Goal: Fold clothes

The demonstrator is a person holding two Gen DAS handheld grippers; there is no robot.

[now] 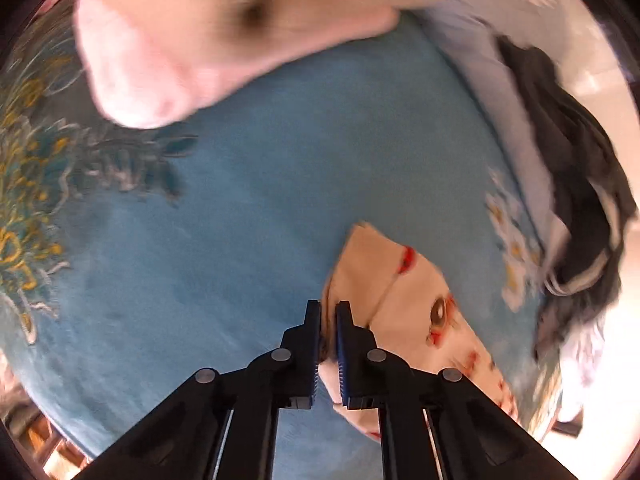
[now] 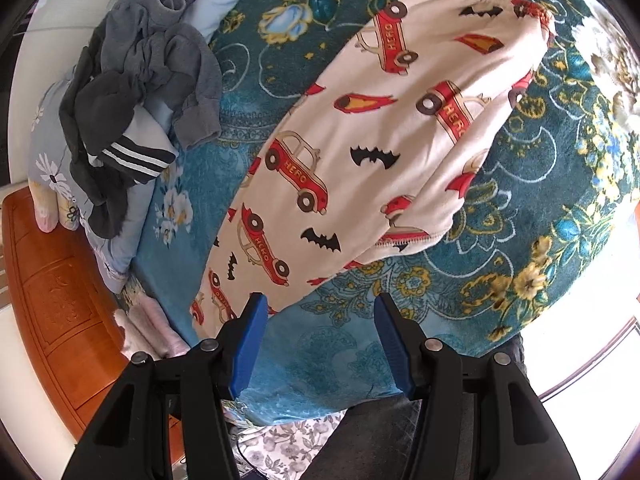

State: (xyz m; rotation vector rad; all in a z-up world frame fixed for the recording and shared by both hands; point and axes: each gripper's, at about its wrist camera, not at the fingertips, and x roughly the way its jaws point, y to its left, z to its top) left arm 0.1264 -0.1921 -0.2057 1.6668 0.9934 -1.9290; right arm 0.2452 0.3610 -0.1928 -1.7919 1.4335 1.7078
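Left tongs pinch the car-print pants at one edge, mid-fold. Right tongs hang half open, empty, over the bed. Next, carry that edge across.

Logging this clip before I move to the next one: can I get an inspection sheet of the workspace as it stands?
Surface: teal floral blanket over a bed, bare part plain blue.
Job's things: cream pyjama trousers printed with red cars and bats, lying flat on the blanket, one leg folded across; the left wrist view is blurred.
Clutter: heap of grey clothes on a pale floral pillow.
Grippers: left hand-held gripper shut on an edge of the trousers; right hand-held gripper open, above the blanket, holding nothing.
Cables: nothing seen.
Surroundings: wooden bed frame at the side; bright floor beyond.
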